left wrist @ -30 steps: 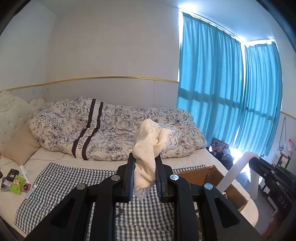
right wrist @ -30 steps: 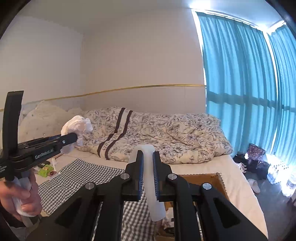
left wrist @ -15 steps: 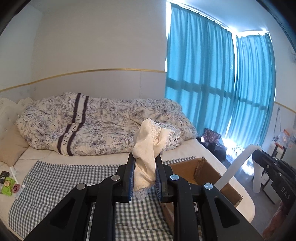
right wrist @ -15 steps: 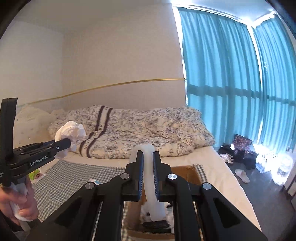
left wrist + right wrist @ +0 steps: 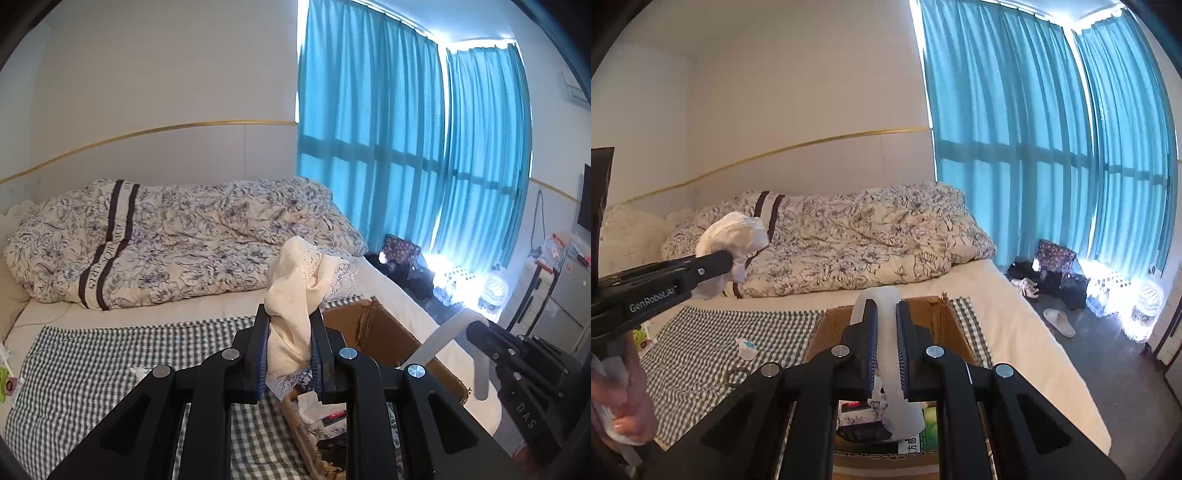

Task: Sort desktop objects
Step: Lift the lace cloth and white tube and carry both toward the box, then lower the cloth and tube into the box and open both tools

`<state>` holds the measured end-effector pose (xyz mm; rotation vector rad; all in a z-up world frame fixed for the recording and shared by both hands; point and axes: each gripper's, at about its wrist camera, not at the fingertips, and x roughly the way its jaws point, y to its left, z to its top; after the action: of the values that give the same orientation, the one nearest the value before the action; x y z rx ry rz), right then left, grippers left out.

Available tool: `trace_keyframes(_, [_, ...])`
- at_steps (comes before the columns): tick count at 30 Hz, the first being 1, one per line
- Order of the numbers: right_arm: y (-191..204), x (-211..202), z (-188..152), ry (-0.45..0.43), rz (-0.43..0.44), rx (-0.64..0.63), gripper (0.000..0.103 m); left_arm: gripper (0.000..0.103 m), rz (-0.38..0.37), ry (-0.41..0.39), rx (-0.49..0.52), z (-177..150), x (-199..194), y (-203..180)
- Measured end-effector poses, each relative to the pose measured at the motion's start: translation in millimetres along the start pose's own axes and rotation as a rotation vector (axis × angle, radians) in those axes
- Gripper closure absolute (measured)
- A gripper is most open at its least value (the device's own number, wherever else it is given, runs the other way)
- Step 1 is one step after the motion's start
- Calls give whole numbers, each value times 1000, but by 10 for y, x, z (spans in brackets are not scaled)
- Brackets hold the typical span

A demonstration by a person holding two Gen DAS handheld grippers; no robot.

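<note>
Your left fingers clamp a cream lace cloth beside the cardboard box; your right fingers pinch a white curved piece directly above it. Several items already lie in the box. A small cup and oddments remain on the checked blanket, so sorting looks roughly midway

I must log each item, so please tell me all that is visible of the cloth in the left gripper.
The cloth is cream, thin and soft-looking, with white lace trim along its edges. It is bunched, not folded. The jaws of the left gripper are shut on its middle; a crumpled end stands above them and a lace edge hangs below.
</note>
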<state>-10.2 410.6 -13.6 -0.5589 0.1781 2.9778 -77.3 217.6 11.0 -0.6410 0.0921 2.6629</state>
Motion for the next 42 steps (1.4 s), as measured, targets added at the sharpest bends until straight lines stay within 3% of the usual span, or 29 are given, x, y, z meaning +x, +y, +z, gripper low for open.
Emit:
trace_keyframes(15, [-102, 418, -345, 113, -30, 1, 92, 84, -58, 161, 11, -459, 662, -224])
trace_keyframes(25, [-142, 709, -584, 243, -80, -13, 89, 84, -89, 308, 47, -820, 1104, -388])
trace_keyframes(30, [-112, 772, -660, 287, -97, -32, 88, 84, -81, 334, 67, -920, 1175, -441])
trace_keyframes(33, [-103, 748, -631, 281, -95, -28, 72, 69, -67, 336, 81, -923, 1167, -481])
trace_keyframes(35, [-90, 670, -581, 251, -131, -29, 51, 38, -36, 318, 69, -882, 1129, -446])
trace_keyframes(36, [-94, 618, -547, 229, -154, -34, 46, 32, -20, 306, 54, -847, 1106, -404])
trace_keyframes(38, [-109, 496, -467, 180, -156, -30, 21, 22, -35, 286, 13, -775, 1044, -315])
trace_keyframes(42, [-100, 269, -302, 99, -154, -16, 17, 14, -41, 238, -6, -626, 863, -235])
